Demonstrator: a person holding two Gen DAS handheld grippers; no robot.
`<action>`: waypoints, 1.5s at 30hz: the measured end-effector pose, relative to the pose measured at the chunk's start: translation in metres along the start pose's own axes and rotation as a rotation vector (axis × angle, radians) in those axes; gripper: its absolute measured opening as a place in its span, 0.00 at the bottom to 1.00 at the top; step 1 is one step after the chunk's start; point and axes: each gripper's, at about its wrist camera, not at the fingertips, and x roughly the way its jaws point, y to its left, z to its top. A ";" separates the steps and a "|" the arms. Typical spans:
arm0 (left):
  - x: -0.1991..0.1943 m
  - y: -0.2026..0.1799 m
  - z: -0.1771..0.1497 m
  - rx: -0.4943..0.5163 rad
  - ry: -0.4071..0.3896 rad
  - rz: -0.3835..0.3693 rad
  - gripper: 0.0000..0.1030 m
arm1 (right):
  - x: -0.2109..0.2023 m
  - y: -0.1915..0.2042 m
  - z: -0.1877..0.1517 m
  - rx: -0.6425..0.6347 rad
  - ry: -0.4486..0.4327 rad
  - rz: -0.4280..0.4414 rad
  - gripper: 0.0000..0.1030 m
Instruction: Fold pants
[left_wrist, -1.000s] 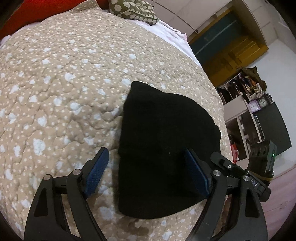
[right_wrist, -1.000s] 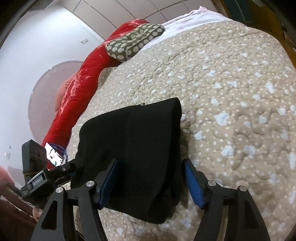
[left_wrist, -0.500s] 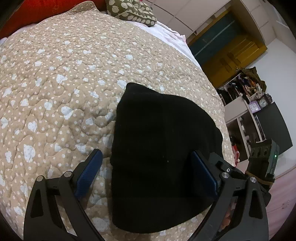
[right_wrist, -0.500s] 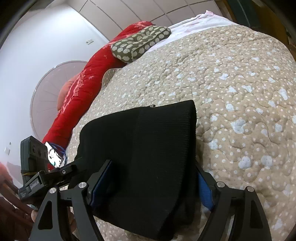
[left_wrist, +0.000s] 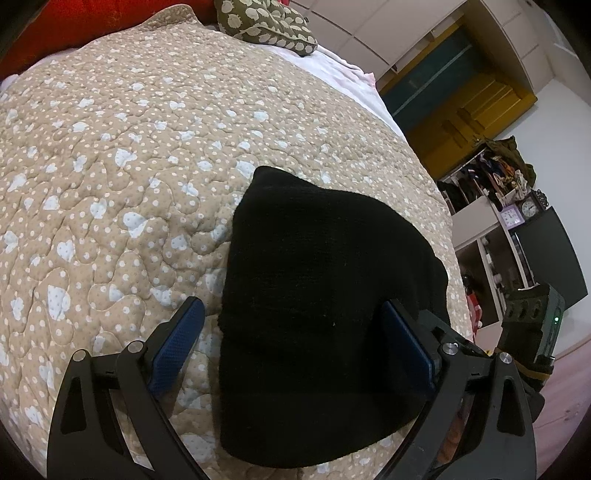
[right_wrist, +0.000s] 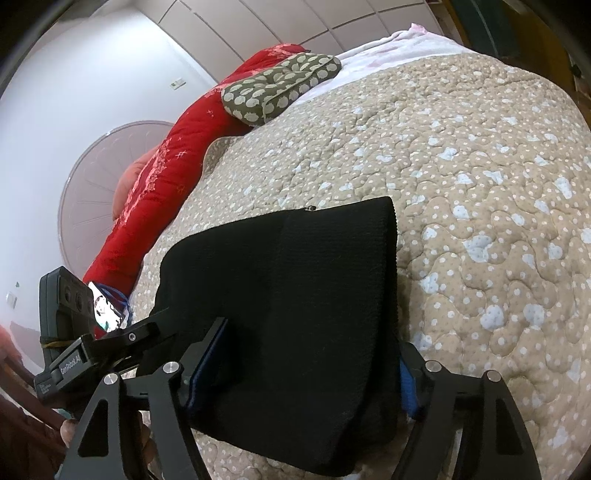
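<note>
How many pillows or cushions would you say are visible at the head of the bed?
2: an olive spotted cushion on the bed's far end, and a long red bolster along the edge beside it, the cushion partly resting on it. More may lie out of view.

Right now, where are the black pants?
The folded black pants lie on the beige quilt near its close edge, between both open grippers, far from the green pillow.

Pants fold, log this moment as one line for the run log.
pants: folded, on quilt | left gripper: open, straddling | right gripper: open, straddling
</note>
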 end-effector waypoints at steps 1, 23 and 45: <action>0.000 0.000 -0.001 0.004 -0.004 0.002 0.93 | 0.000 0.000 0.000 -0.004 -0.001 -0.003 0.69; -0.015 -0.026 0.024 0.095 -0.064 0.018 0.66 | -0.029 0.034 0.018 -0.126 -0.078 -0.040 0.44; 0.047 -0.030 0.076 0.160 -0.023 0.217 0.75 | 0.015 0.017 0.081 -0.175 -0.012 -0.254 0.55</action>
